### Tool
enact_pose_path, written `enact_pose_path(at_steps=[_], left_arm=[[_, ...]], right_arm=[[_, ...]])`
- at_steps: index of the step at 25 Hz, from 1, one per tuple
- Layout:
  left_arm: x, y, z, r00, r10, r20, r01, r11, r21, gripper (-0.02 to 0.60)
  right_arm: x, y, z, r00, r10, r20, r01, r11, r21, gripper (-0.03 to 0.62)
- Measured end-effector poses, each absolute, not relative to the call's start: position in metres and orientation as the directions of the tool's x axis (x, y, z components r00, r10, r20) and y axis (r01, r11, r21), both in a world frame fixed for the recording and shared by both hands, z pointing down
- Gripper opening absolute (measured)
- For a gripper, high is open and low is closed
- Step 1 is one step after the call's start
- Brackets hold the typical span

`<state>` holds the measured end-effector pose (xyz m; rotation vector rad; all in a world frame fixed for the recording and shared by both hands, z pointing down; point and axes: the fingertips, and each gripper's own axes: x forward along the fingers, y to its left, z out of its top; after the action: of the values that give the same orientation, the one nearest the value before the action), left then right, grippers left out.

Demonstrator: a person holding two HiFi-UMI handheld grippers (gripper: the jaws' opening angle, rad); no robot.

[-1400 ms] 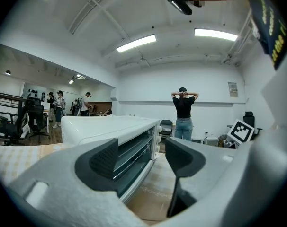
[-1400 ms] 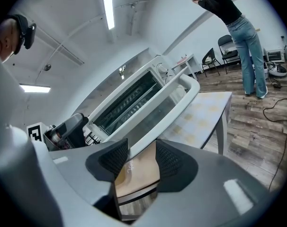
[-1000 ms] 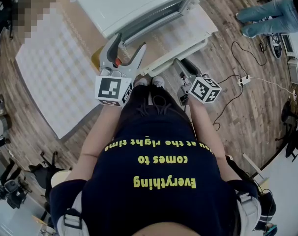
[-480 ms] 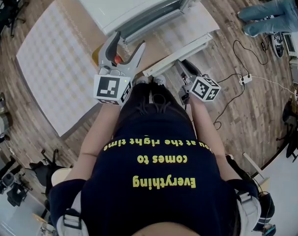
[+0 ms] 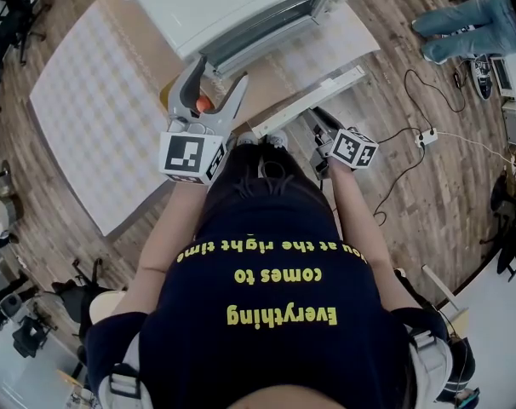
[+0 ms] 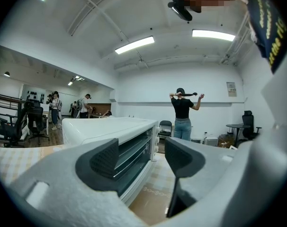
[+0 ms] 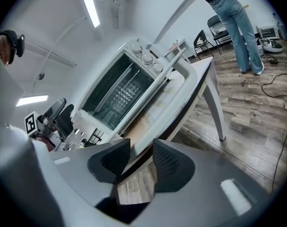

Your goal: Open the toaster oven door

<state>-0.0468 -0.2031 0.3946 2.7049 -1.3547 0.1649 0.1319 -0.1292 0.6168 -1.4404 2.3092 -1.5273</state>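
Observation:
The white toaster oven (image 5: 232,2) stands on the table, its front facing me. Its door hangs partly open, and the white handle bar (image 5: 313,99) lies well out from the oven. My right gripper (image 5: 313,119) is at the bar's near end. In the right gripper view the handle bar (image 7: 169,70) runs from the oven (image 7: 115,93) down between the pads of my right gripper (image 7: 134,160), whose jaws have just been closing onto it. My left gripper (image 5: 221,71) hovers open in front of the oven (image 6: 110,131). Nothing sits between the jaws of that left gripper (image 6: 142,155).
A checkered mat (image 5: 88,100) covers the table to the left. The table's edge and leg (image 7: 214,103) are right of the door. A person in jeans (image 5: 467,24) stands beyond it on the wood floor. A cable and power strip (image 5: 424,139) lie on that floor.
My right gripper has sunk toward me with the handle bar, and the door has swung further away from the oven. The left gripper has stayed put.

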Motion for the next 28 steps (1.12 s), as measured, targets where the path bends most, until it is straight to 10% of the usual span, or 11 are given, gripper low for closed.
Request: enact_pose_path(at_steps=[28], left_arm=[[-0.060, -0.192, 0.403, 0.576, -0.800, 0.167, -0.815, -0.577, 0.048, 0.290]], right_arm=[[0.129, -0.129, 0.689, -0.642, -0.649, 0.408, -0.544, 0.011, -0.839, 0.137]])
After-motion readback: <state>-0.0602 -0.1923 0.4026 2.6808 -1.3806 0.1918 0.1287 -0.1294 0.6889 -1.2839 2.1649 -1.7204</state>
